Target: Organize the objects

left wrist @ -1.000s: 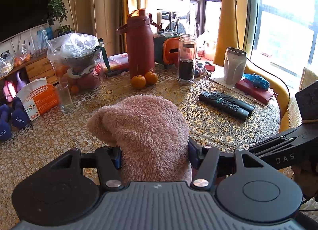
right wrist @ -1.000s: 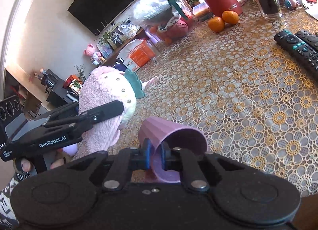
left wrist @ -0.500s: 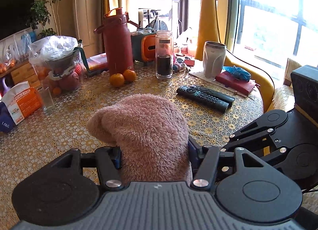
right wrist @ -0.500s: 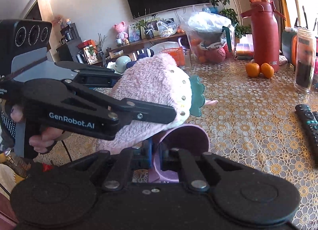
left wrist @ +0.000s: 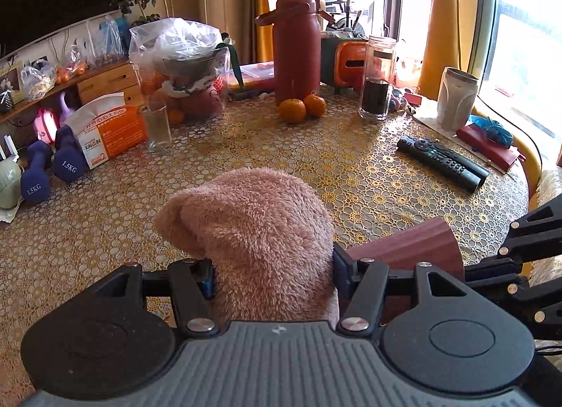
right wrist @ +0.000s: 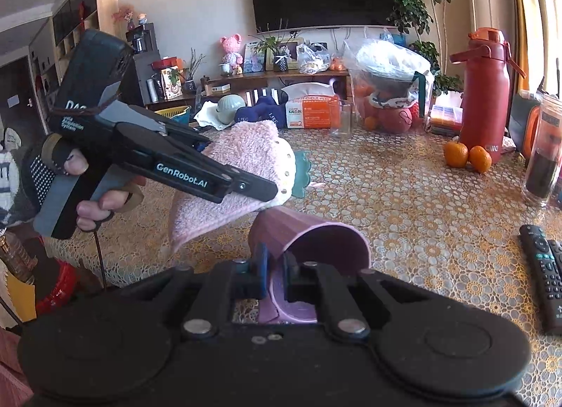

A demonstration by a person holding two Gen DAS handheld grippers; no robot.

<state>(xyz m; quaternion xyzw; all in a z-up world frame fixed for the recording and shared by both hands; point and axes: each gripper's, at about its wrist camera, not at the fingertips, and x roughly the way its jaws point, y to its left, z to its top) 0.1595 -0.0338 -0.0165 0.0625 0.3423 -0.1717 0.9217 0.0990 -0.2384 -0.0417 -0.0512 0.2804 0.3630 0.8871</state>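
My left gripper (left wrist: 272,275) is shut on a pink plush toy (left wrist: 253,241) and holds it above the table's near edge. The toy also shows in the right wrist view (right wrist: 246,161), with a cream face and a teal collar, clamped in the left gripper (right wrist: 242,178). My right gripper (right wrist: 275,275) is shut on the rim of a purple ribbed cup (right wrist: 309,241), tilted with its mouth toward the camera, just below and right of the toy. The cup also shows in the left wrist view (left wrist: 411,245).
The round table has a gold lace cloth (left wrist: 267,147). On it stand a red thermos (left wrist: 298,45), two oranges (left wrist: 302,108), a glass jar (left wrist: 376,80), a drinking glass (left wrist: 157,126), a bagged bowl (left wrist: 182,66), remotes (left wrist: 442,162), dumbbells (left wrist: 49,164) and a grey tumbler (left wrist: 456,97).
The two grippers have come closer together. The right gripper with the cup has swung level and now sits just under the plush toy; the cup has come into the left wrist view.
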